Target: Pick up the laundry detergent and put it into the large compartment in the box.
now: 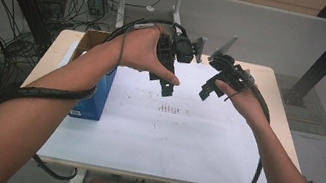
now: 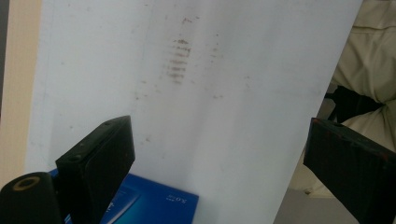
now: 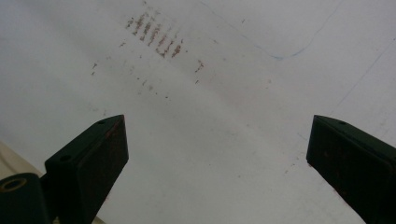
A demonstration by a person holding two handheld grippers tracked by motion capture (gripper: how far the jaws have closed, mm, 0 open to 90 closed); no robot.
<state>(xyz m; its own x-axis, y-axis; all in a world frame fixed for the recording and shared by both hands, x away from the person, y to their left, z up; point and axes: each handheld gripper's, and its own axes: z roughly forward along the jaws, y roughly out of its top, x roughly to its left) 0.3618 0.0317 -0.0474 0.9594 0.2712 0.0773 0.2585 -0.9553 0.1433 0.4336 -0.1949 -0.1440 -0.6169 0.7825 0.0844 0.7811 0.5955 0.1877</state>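
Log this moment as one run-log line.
left gripper: open, empty, above white sheet | right gripper: open, empty | blue box: at sheet's left edge, untouched | brown marks: mid-sheet

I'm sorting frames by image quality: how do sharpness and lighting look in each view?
High view: even, soft light, no glare, edges bowed by a wide lens. Left gripper view: the white sheet and blue box look soft, the left hand-held gripper blurred up close. Right gripper view: the stains are fuzzy, the right hand-held gripper dark.
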